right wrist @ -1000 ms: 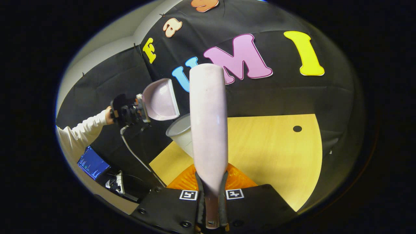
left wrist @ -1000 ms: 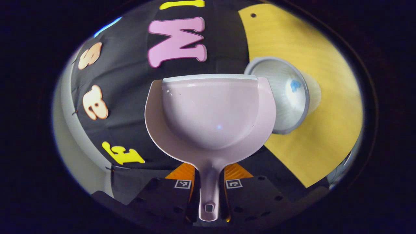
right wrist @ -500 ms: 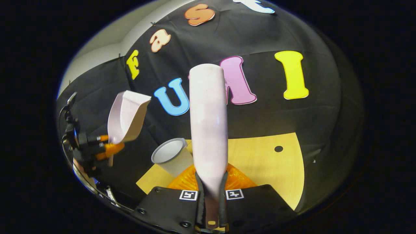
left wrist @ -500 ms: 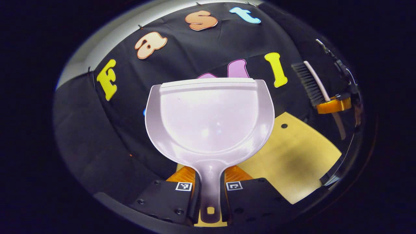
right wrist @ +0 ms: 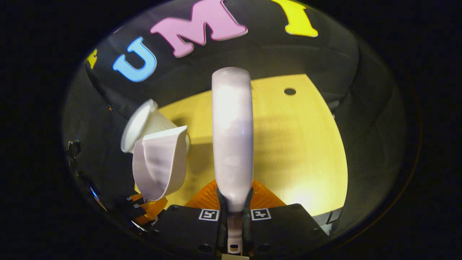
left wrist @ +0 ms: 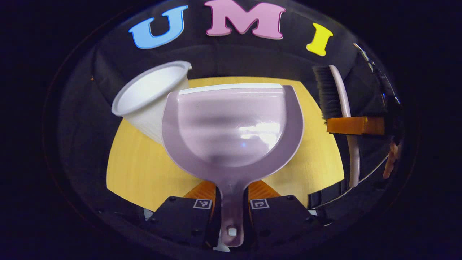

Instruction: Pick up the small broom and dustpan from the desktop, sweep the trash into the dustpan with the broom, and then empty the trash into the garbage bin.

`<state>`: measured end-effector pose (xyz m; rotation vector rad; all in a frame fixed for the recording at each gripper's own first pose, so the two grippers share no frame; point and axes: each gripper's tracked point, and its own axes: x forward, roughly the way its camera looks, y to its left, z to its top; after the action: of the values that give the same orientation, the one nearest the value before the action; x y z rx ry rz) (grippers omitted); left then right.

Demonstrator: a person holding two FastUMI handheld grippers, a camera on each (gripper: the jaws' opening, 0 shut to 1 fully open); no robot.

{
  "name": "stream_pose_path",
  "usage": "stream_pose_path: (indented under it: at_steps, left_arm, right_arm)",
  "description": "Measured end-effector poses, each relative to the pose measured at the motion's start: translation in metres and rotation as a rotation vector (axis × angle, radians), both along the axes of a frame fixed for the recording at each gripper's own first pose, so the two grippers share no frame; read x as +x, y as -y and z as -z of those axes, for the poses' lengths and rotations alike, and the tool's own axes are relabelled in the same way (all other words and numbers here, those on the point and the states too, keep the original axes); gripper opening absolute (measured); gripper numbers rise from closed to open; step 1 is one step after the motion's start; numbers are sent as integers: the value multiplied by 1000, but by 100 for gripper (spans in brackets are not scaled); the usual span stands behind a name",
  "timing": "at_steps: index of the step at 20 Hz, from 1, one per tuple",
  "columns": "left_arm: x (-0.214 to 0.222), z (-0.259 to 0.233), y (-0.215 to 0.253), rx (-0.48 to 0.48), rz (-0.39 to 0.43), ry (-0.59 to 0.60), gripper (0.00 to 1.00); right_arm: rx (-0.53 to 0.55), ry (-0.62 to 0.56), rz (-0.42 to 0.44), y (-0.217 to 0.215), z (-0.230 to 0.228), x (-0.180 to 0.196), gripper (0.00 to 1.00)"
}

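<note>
My left gripper [left wrist: 231, 202] is shut on the handle of the pale pink dustpan [left wrist: 232, 126], whose scoop is held level above the yellow wooden desktop [left wrist: 137, 169] and looks bare inside. My right gripper [right wrist: 234, 213] is shut on the handle of the small pink broom [right wrist: 231, 133], seen from its back, over the desktop [right wrist: 299, 144]. In the left gripper view the broom [left wrist: 341, 97] with dark bristles stands at the right, held by the other gripper. In the right gripper view the dustpan [right wrist: 160, 164] hangs at the lower left.
A white garbage bin [left wrist: 148, 94] stands tilted-looking behind the dustpan's left side; in the right gripper view the bin [right wrist: 144, 122] is just behind the dustpan. A small round hole [right wrist: 290, 91] marks the desktop's far right. A hand [left wrist: 389, 164] shows at the far right.
Both grippers have tipped downward toward the desktop. The dustpan has swung back from beside the bin to level over the table, close in front of the bin. Both grips are unchanged.
</note>
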<state>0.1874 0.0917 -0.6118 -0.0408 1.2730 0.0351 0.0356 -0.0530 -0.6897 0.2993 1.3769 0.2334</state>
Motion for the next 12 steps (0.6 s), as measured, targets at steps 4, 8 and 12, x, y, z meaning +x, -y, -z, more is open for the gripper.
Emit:
stream_pose_path:
  at_steps: [4,8,12]
  left_arm:
    - [17,38,-28,45,-4,-167,22]
    - [20,48,-21,28,-23,-227,22]
    - [24,56,-26,18,-11,-264,22]
  right_arm:
    - [-58,-199,-56,-14,49,-48,17]
    - [-176,-265,-121,-2,100,-80,18]
    - [-215,-318,-110,9,119,-92,18]
